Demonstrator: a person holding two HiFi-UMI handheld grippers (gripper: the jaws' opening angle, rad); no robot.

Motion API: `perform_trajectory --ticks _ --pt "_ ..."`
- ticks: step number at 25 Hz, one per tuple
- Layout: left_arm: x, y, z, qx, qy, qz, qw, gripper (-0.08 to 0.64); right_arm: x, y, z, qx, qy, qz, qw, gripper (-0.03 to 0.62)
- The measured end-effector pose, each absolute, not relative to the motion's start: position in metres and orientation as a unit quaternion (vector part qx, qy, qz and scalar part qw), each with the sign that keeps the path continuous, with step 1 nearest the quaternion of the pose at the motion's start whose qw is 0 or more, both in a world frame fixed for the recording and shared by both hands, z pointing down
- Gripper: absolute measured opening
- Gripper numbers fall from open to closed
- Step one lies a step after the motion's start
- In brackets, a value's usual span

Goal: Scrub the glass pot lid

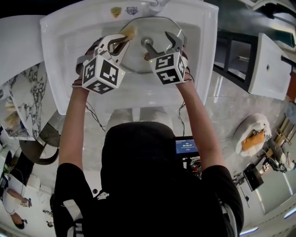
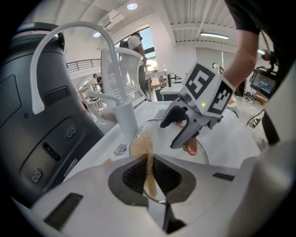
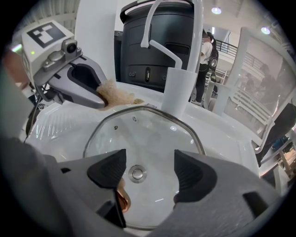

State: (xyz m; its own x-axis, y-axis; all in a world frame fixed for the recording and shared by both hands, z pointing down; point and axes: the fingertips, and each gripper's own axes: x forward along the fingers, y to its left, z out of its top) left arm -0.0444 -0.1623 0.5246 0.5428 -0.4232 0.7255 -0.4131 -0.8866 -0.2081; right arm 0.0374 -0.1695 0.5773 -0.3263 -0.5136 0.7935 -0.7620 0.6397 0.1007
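A round glass pot lid [image 1: 153, 28] with a steel rim stands in the white sink [image 1: 64, 69]. My right gripper [image 1: 162, 45] is over the lid's middle, its jaws set on either side of the copper handle [image 3: 121, 200] and gripping it. In the right gripper view the drain [image 3: 137, 172] shows through the glass [image 3: 148, 139]. My left gripper [image 1: 122, 40] is shut on a tan sponge [image 1: 129, 32], which is pressed against the lid's far left rim near the tap. The left gripper view shows the sponge [image 2: 149, 162] edge-on between its jaws.
The white tap [image 3: 178, 92] rises just behind the lid at the sink's back edge. A dark grey machine [image 2: 41, 120] stands behind the sink. Two small stickers [image 1: 123, 11] mark the sink's back ledge. A marble counter [image 1: 23, 97] lies to the left.
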Motion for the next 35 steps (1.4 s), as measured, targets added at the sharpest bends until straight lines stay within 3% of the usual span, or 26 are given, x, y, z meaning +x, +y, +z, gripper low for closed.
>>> perform_trajectory --ticks 11,35 --pt "-0.041 -0.174 0.538 -0.865 0.205 -0.454 0.065 0.017 0.037 -0.17 0.579 0.398 -0.801 0.148 0.422 0.307" --pt "-0.036 -0.156 0.571 -0.857 0.168 -0.484 0.052 0.017 0.034 -0.168 0.579 0.398 -0.806 0.143 0.414 0.307"
